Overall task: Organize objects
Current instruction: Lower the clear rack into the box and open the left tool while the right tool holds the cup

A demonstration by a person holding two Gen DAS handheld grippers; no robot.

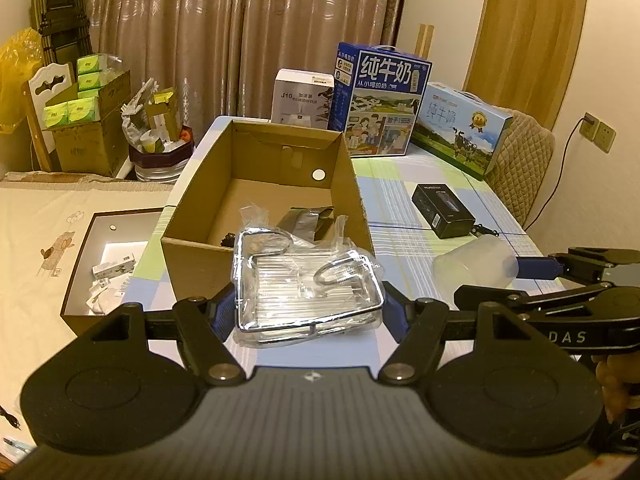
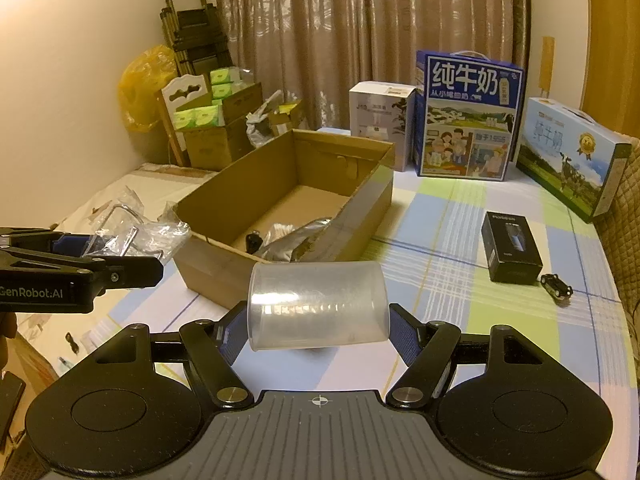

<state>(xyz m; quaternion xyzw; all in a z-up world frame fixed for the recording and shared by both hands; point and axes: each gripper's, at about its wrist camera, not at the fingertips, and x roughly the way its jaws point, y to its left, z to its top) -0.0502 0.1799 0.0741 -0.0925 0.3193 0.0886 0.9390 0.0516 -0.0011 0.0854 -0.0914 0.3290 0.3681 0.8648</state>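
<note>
The right gripper [image 2: 318, 334], marked "DAS", pinches a clear cup [image 2: 318, 306]; the "GenRobot:AI" left gripper [image 1: 308, 308] clamps a bagged wire rack [image 1: 306, 288].

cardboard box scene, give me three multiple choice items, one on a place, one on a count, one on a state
1. Where does the small black box lie?
A. on the table, right of the cardboard box
B. inside the cardboard box
C. on a milk carton

2. How many blue milk cartons are at the table's far side?
A. one
B. two
C. four

3. What do the right tongs hold?
A. nothing
B. a toy car
C. a clear cup

Answers:
1 A, it rests on the checked cloth, apart from the cardboard box.
2 B, a tall carton and a carton lying lengthwise.
3 C, the cup lies sideways between the fingers; the left tongs grip a wire rack in plastic wrap.
</note>
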